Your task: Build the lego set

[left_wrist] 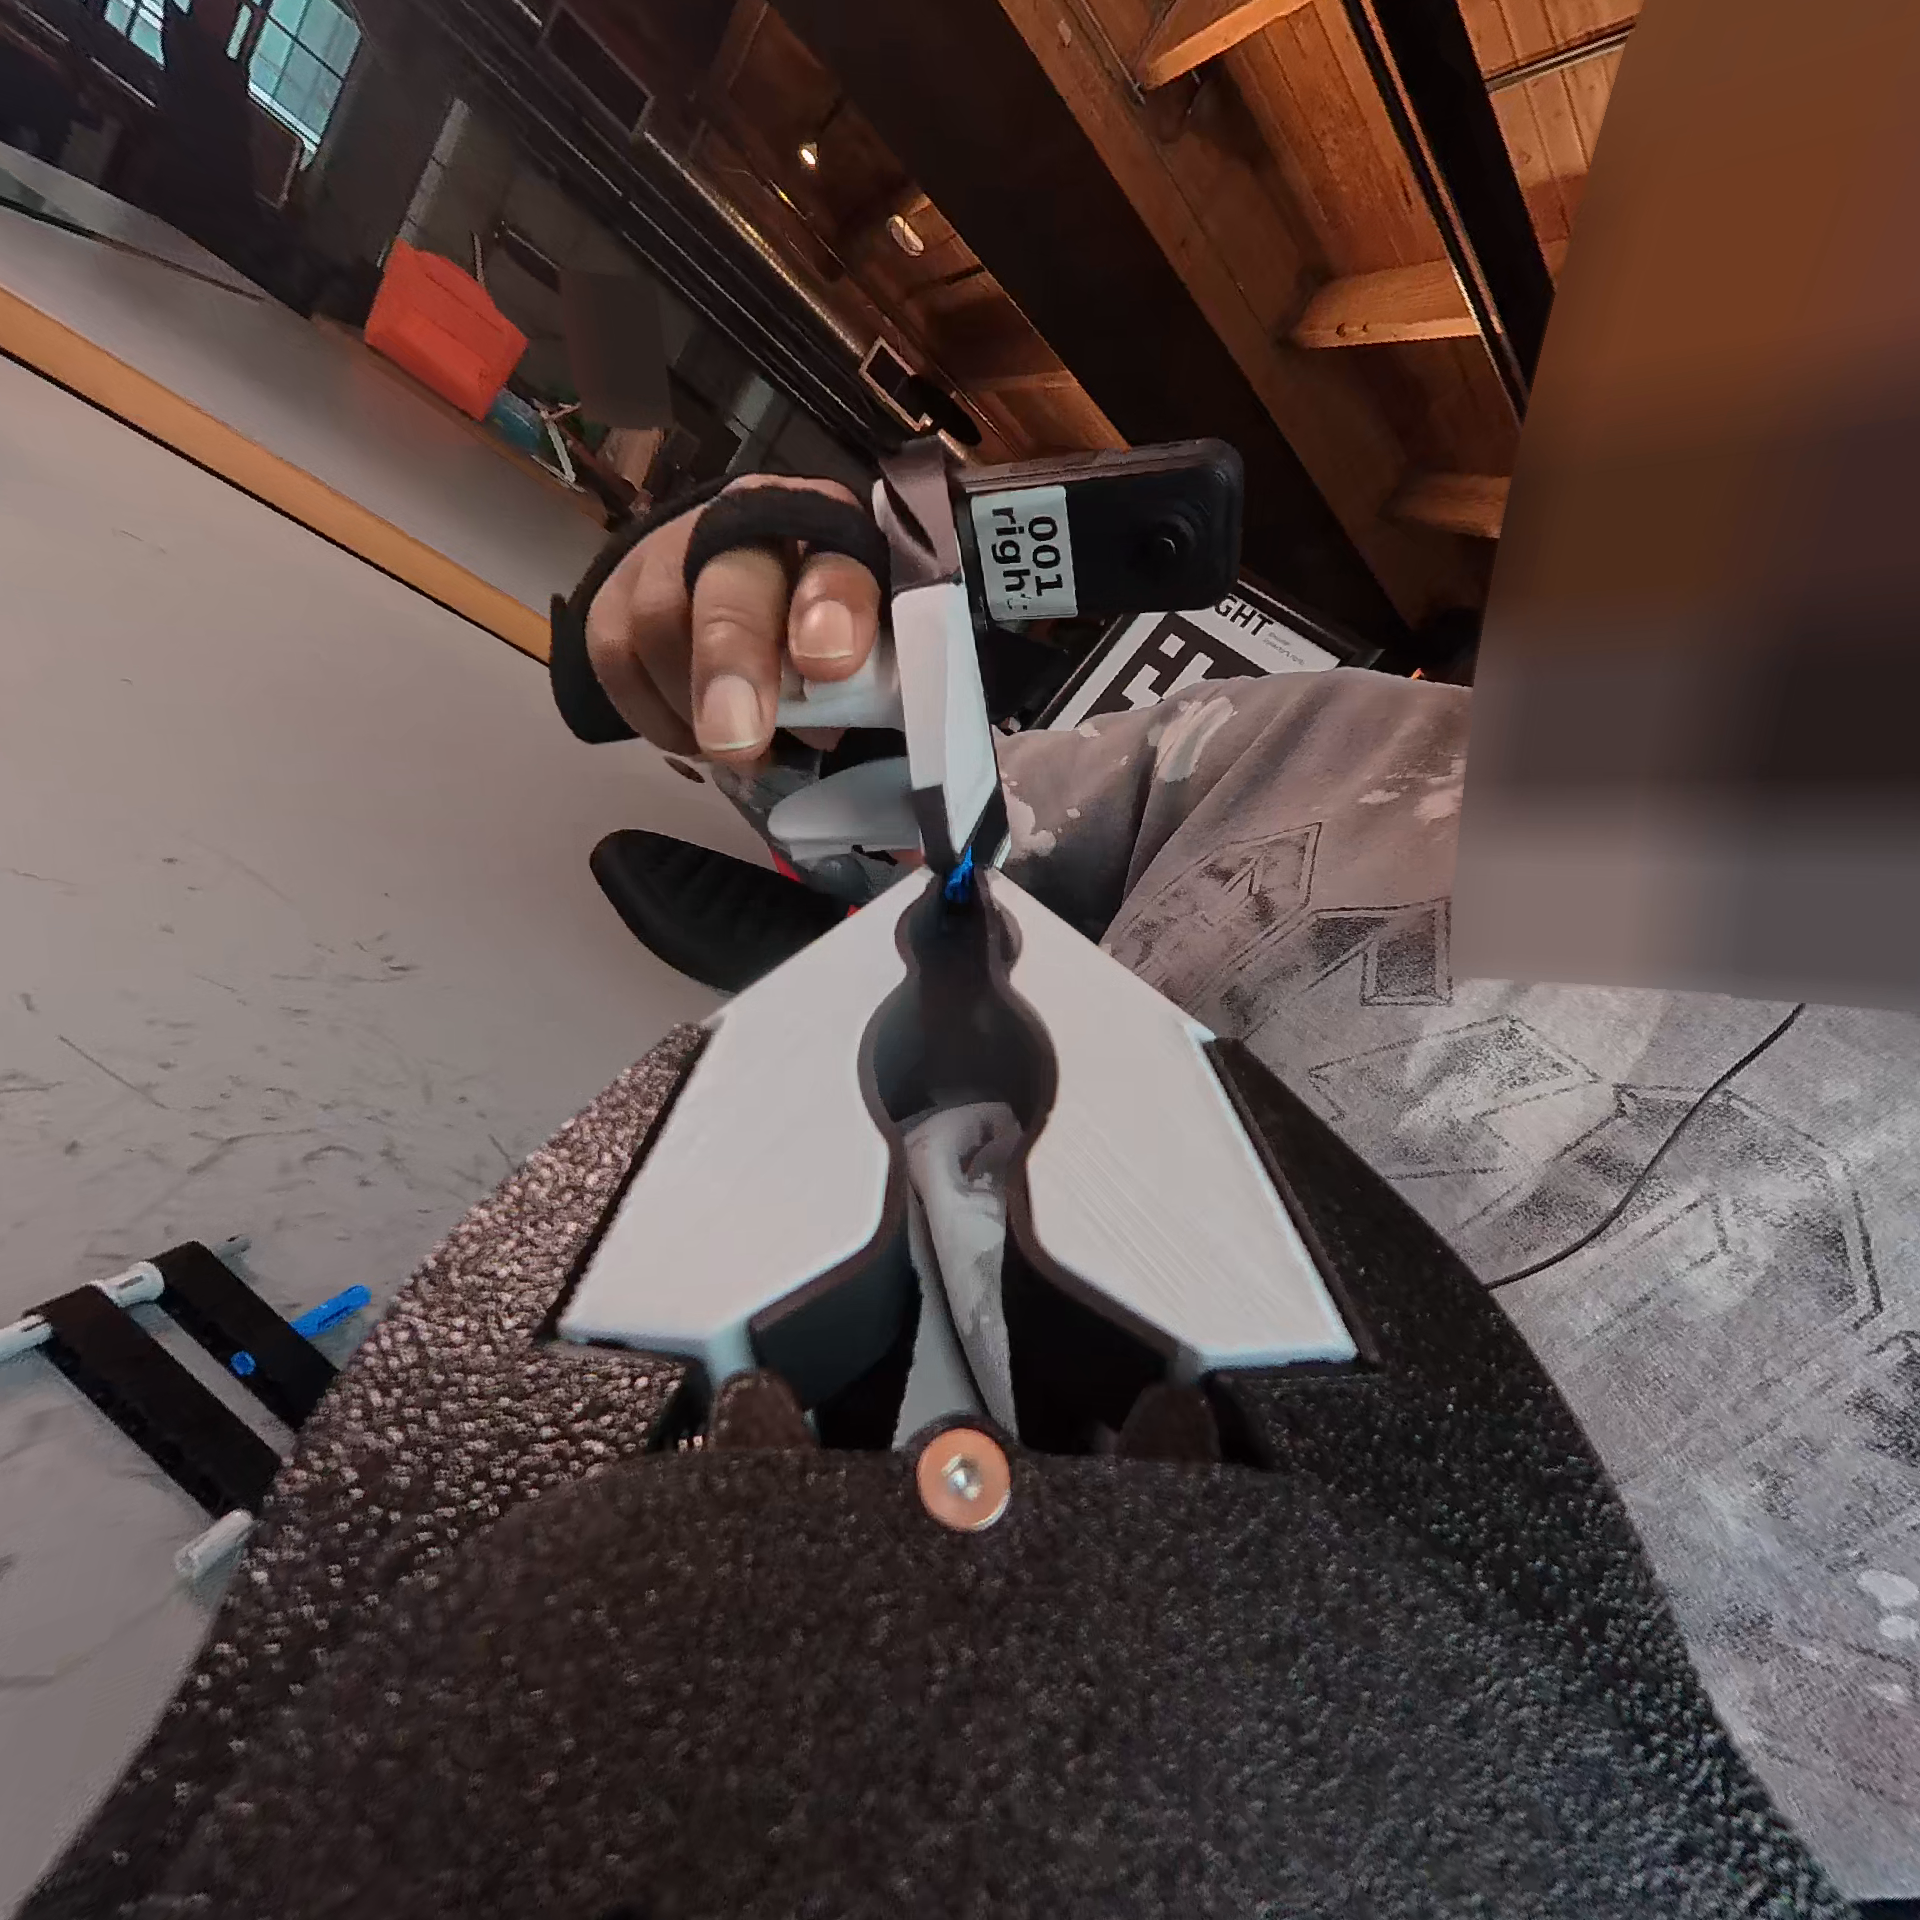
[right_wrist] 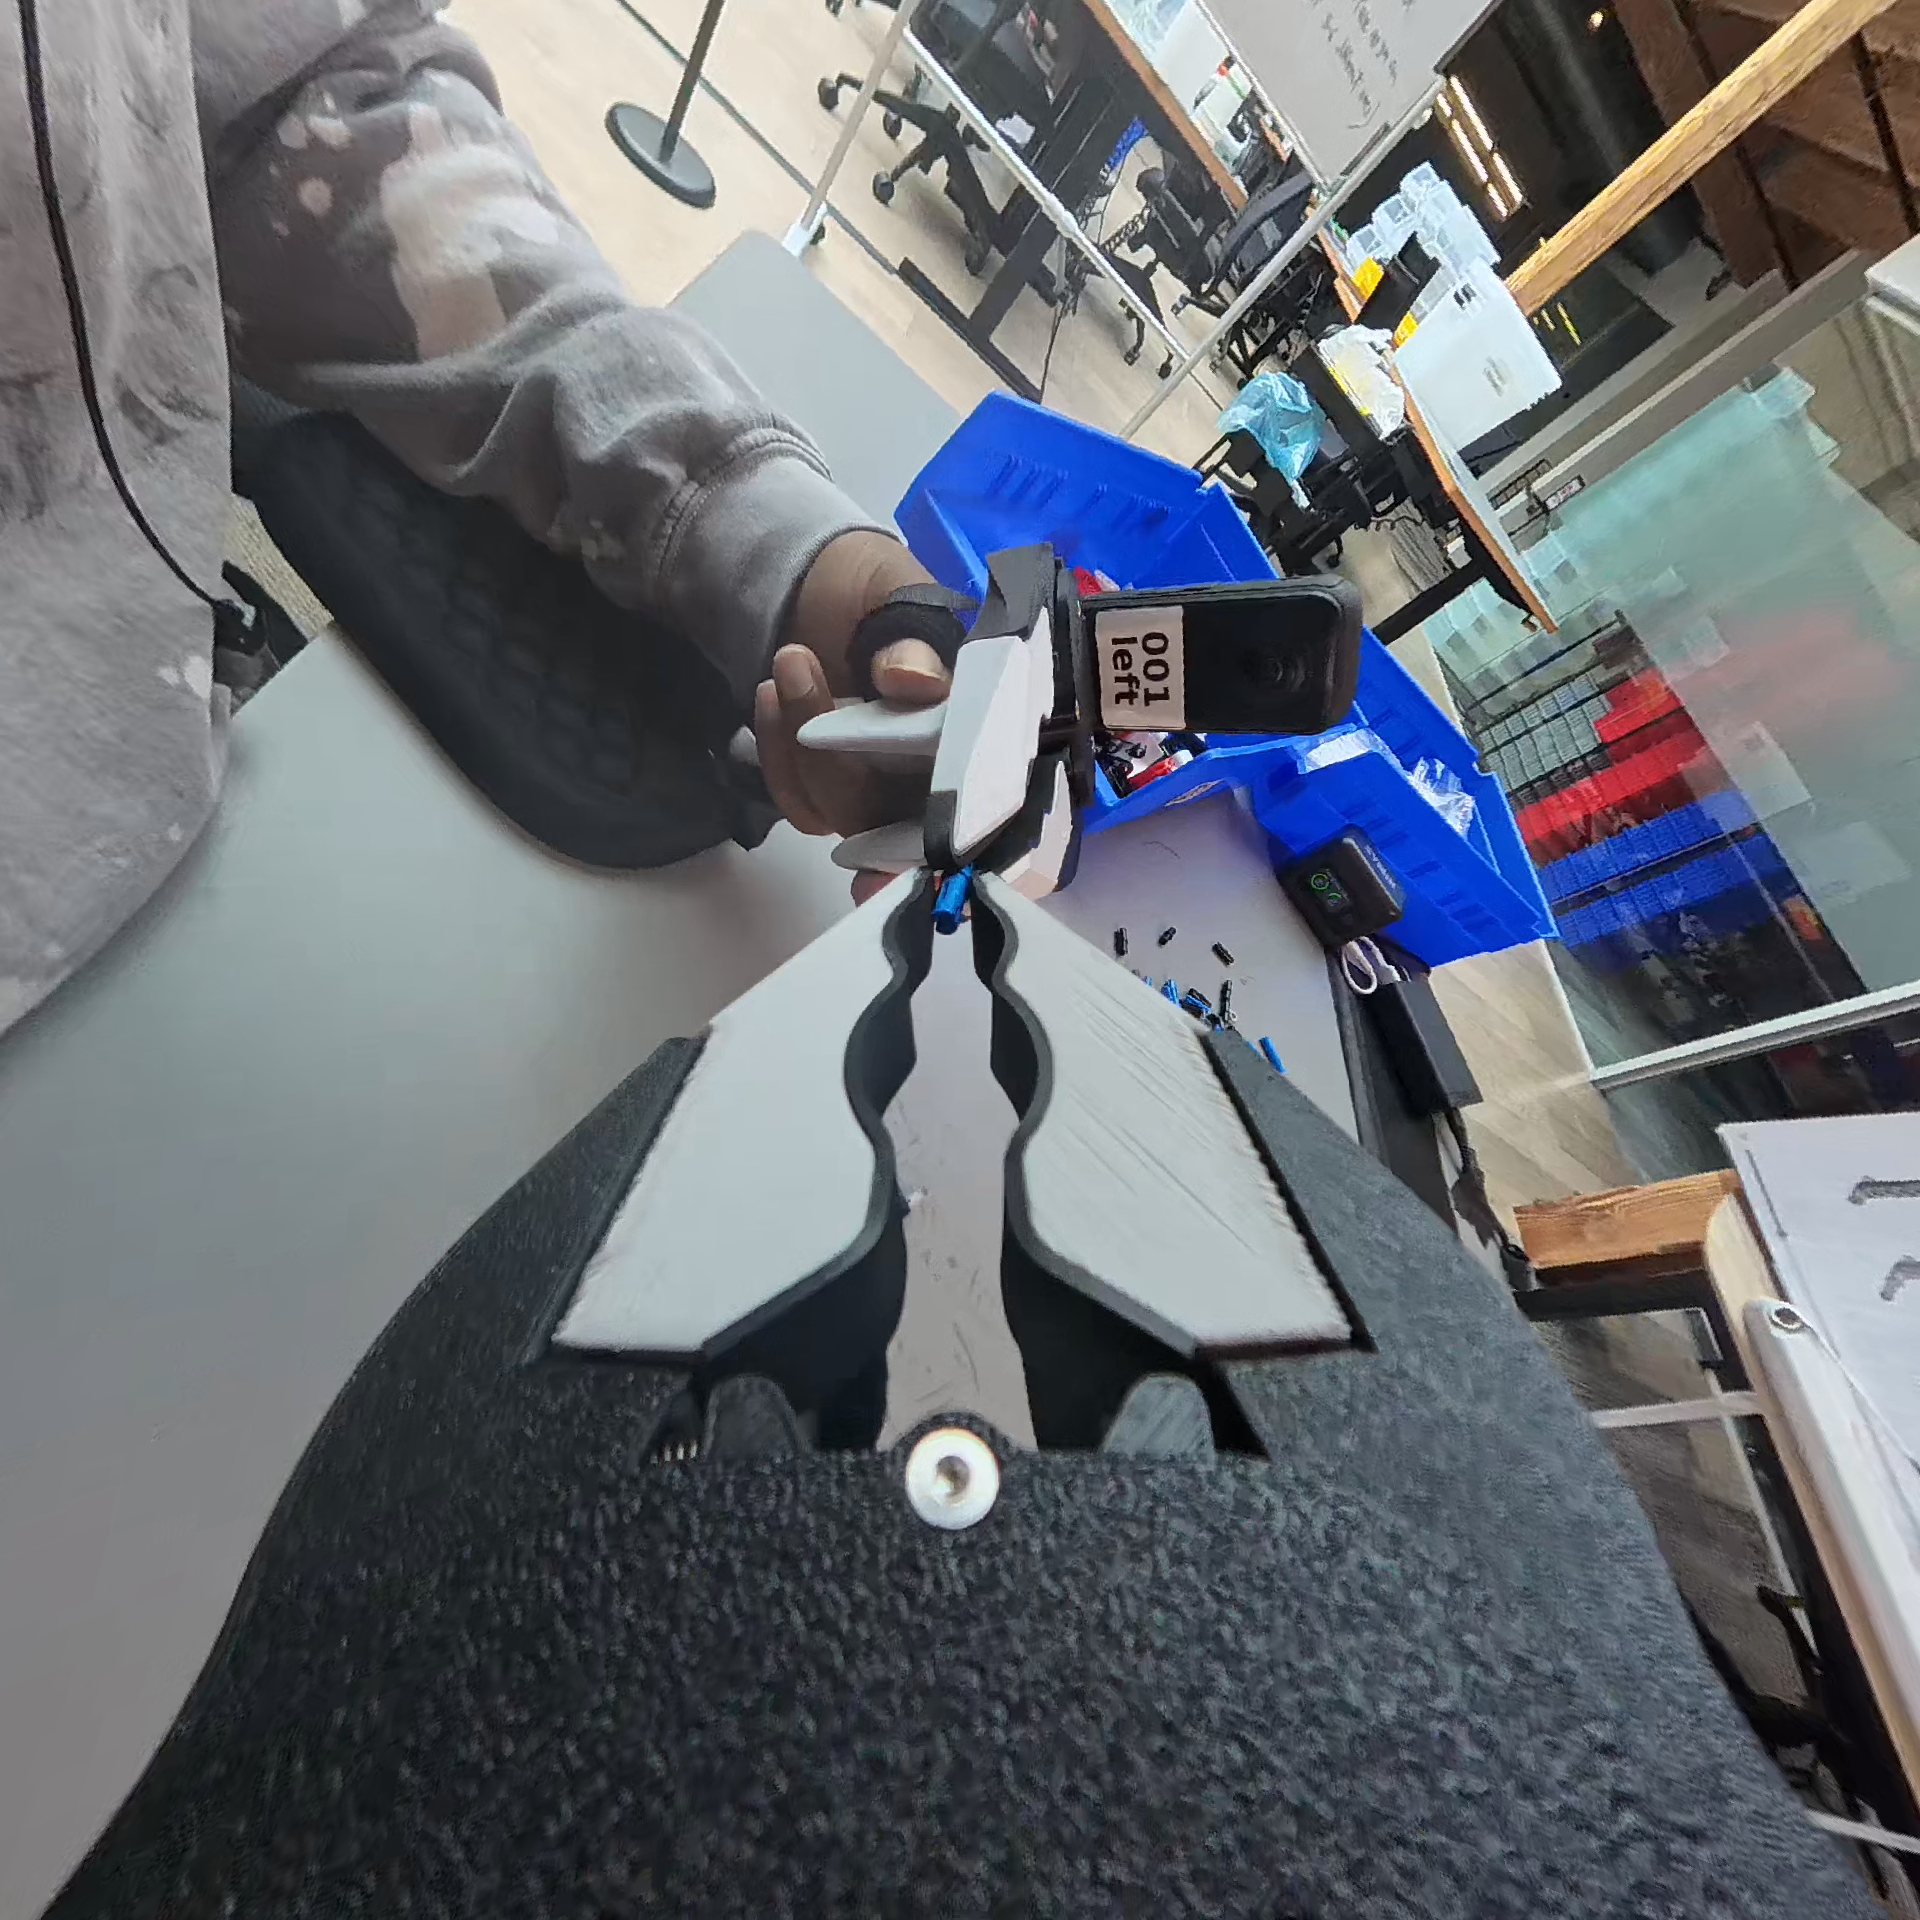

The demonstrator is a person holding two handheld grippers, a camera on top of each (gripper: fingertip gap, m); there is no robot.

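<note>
My two grippers meet tip to tip above the tabletop (right_wrist: 312, 1039), with a small blue pin (right_wrist: 949, 906) between them. In the right wrist view, my right gripper (right_wrist: 948, 894) has its jaws nearly together at the tips, and the pin sits right in that narrow gap. Whether they grip it or only flank it, I cannot tell. The pin's long axis runs roughly along my fingers, tilted slightly, with its far end reaching into the tip of my left gripper (right_wrist: 961, 868), which comes down on it from above.

In the left wrist view, my left gripper (left_wrist: 956, 883) has its jaws closed to a point at the tips. The blue pin (left_wrist: 958, 883) shows there as a sliver, its far end against my right gripper (left_wrist: 961, 847).

My right hand (left_wrist: 717, 634) wraps its handle with a black strap over the fingers. My left hand (right_wrist: 842, 717) does the same, in a grey sleeve (right_wrist: 582, 416).

Farther out, loose black and blue pins (right_wrist: 1195, 997) lie on the tabletop beside a blue bin (right_wrist: 1091, 499). A partly built black frame (left_wrist: 156, 1382) lies on the tabletop well away from my jaws.
</note>
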